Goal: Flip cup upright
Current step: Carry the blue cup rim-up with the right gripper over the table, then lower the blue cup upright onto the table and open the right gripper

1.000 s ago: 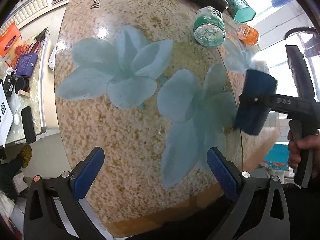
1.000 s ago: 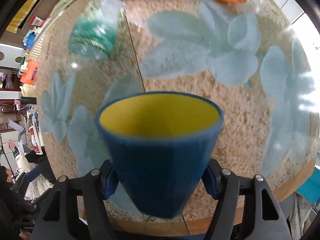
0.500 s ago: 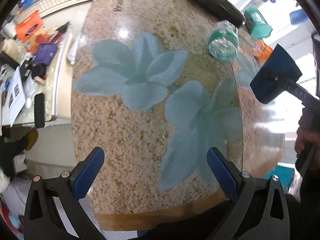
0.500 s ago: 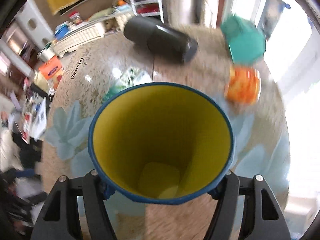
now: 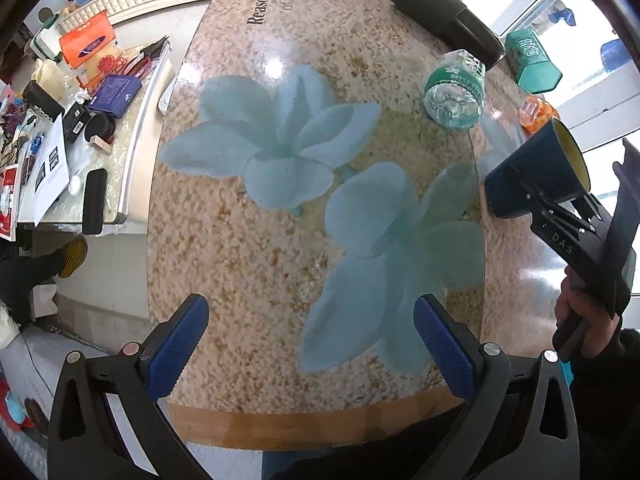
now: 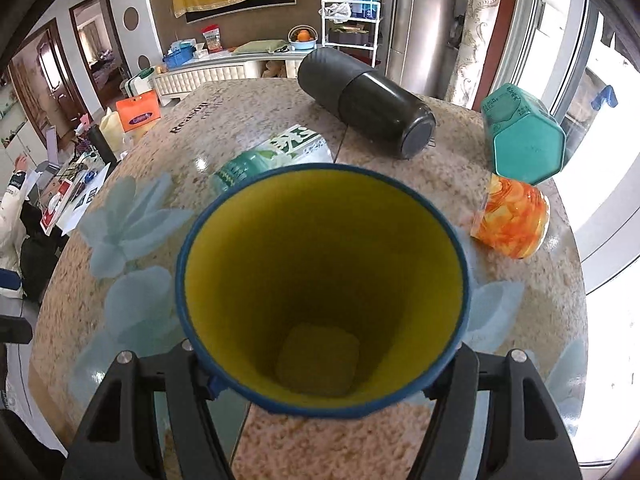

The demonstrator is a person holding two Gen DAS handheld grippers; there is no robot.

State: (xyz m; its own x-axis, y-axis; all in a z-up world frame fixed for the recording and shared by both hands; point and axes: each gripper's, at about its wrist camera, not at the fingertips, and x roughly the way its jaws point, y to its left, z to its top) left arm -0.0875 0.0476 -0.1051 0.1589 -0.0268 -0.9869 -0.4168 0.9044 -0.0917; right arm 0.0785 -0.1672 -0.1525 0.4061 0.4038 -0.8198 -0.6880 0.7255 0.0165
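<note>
At the flowered bench point(image 5: 248, 240), I hold the blue cup point(image 6: 320, 292) in my right gripper point(image 6: 320, 364), its fingers clamped on the lower wall from either side. The wrist view looks straight down the yellow inside to the base, so the cup's long axis runs along the fingers, mouth pointing forward and away from me. From the left-hand camera the cup point(image 5: 532, 176) hangs tilted at the bench's right side, mouth up and outward, base low; whether the base touches the surface I cannot tell. My left gripper point(image 5: 312, 348) hovers over the near edge, fingers wide apart and holding nothing, well apart from the cup. I judge the coming move is the right hand's alone: swing the base down until the axis stands vertical. A green bottle point(image 5: 454, 94) lies on its side nearby.
</note>
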